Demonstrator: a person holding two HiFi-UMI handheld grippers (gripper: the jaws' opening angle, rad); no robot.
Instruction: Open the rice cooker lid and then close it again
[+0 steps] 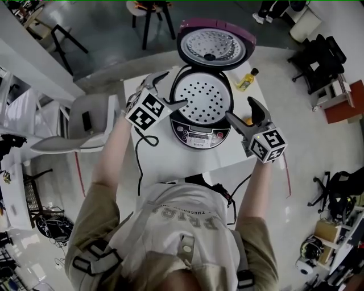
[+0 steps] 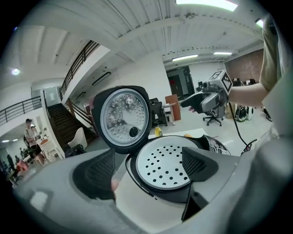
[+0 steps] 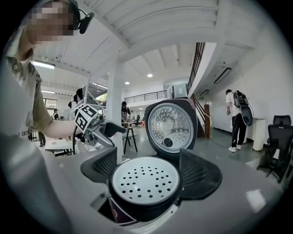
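The black rice cooker [image 1: 200, 135] stands on a white table [image 1: 149, 167] with its lid [image 1: 211, 48] swung up and back. A white perforated tray [image 1: 202, 101] fills its pot. My left gripper [image 1: 172, 89] hovers at the cooker's left rim, open and holding nothing. At the cooker's right side my right gripper [image 1: 243, 112] is also open and empty. In the left gripper view the gripper [image 2: 146, 167] frames the tray [image 2: 164, 164], with the lid [image 2: 124, 116] behind. In the right gripper view the gripper [image 3: 149, 169] frames the tray [image 3: 144, 180] and lid [image 3: 171, 123].
A small yellow bottle [image 1: 247, 79] stands on the table behind the cooker at the right. A grey chair [image 1: 79, 128] is left of the table and a stool [image 1: 151, 14] beyond it. A person [image 3: 236, 119] walks in the background.
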